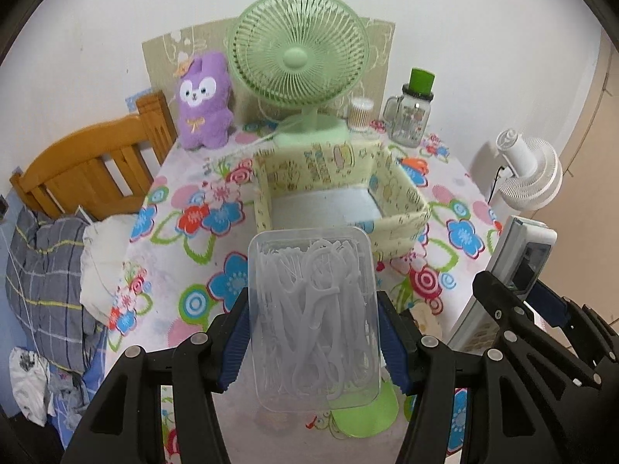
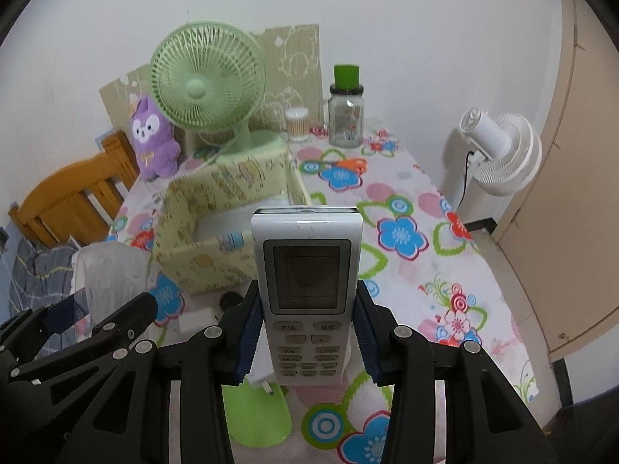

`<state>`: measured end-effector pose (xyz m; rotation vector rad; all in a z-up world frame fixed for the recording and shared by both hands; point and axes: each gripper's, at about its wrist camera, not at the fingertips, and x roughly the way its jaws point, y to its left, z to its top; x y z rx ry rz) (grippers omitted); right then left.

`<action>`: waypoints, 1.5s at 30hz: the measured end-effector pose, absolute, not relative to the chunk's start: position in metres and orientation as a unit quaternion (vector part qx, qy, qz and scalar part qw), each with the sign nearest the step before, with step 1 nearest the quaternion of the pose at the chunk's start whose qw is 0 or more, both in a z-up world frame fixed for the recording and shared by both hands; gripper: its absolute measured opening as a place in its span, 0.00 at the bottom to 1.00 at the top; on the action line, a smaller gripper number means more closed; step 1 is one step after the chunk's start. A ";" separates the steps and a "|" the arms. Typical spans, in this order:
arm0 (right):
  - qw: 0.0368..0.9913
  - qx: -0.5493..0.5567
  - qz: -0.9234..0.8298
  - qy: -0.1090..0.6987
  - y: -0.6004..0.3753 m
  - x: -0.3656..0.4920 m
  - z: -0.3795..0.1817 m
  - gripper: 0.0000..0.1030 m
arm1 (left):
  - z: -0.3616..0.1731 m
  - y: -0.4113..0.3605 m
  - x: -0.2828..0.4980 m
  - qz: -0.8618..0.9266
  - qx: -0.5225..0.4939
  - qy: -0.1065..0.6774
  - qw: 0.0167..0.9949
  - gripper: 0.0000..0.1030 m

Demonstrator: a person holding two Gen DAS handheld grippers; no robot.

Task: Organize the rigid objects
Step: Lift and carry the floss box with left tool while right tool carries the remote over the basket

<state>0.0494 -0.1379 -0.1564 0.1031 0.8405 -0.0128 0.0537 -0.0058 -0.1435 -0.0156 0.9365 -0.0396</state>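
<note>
My left gripper is shut on a clear plastic box of white floss picks and holds it above the table, just in front of the open yellow patterned storage box. My right gripper is shut on a white remote control with a grey screen, held upright to the right of the storage box. The remote and the right gripper also show at the right of the left wrist view. The left gripper shows at the lower left of the right wrist view.
A flowered tablecloth covers the table. At the back stand a green fan, a purple plush toy, a cotton swab jar and a glass jar with green lid. A white floor fan stands right. A wooden bed frame is left.
</note>
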 end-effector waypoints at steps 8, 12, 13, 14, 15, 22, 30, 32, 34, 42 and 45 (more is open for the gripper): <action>0.923 0.050 -0.010 0.383 -0.129 0.050 -0.128 0.46 | -0.121 0.004 0.056 -0.022 -0.015 0.429 0.903 0.60; 0.926 0.046 -0.009 0.375 -0.124 0.052 -0.120 0.46 | -0.113 0.007 0.056 -0.023 -0.015 0.418 0.908 0.60; 0.926 0.046 -0.007 0.374 -0.124 0.053 -0.119 0.46 | -0.112 0.008 0.057 -0.022 -0.015 0.416 0.909 0.60; 0.926 0.045 -0.006 0.374 -0.123 0.054 -0.118 0.46 | -0.111 0.009 0.057 -0.022 -0.016 0.415 0.909 0.60; 0.927 0.044 -0.005 0.373 -0.123 0.054 -0.116 0.46 | -0.109 0.010 0.058 -0.022 -0.018 0.414 0.910 0.60; 0.929 0.040 -0.004 0.368 -0.123 0.069 -0.111 0.46 | -0.105 0.010 0.071 -0.017 -0.024 0.409 0.912 0.60; 0.924 0.032 0.013 0.381 -0.129 0.105 -0.117 0.46 | -0.108 0.003 0.097 -0.004 -0.025 0.413 0.911 0.60; 0.922 0.031 0.018 0.386 -0.131 0.113 -0.120 0.46 | -0.110 0.001 0.104 0.001 -0.030 0.417 0.908 0.60; 0.921 0.029 0.023 0.388 -0.132 0.122 -0.123 0.46 | -0.113 0.000 0.111 0.003 -0.035 0.421 0.906 0.60; 0.917 0.023 0.040 0.396 -0.135 0.155 -0.131 0.46 | -0.124 -0.002 0.137 0.016 -0.043 0.431 0.901 0.60; 0.916 0.017 0.046 0.398 -0.134 0.170 -0.134 0.46 | -0.128 -0.003 0.149 0.022 -0.046 0.434 0.899 0.60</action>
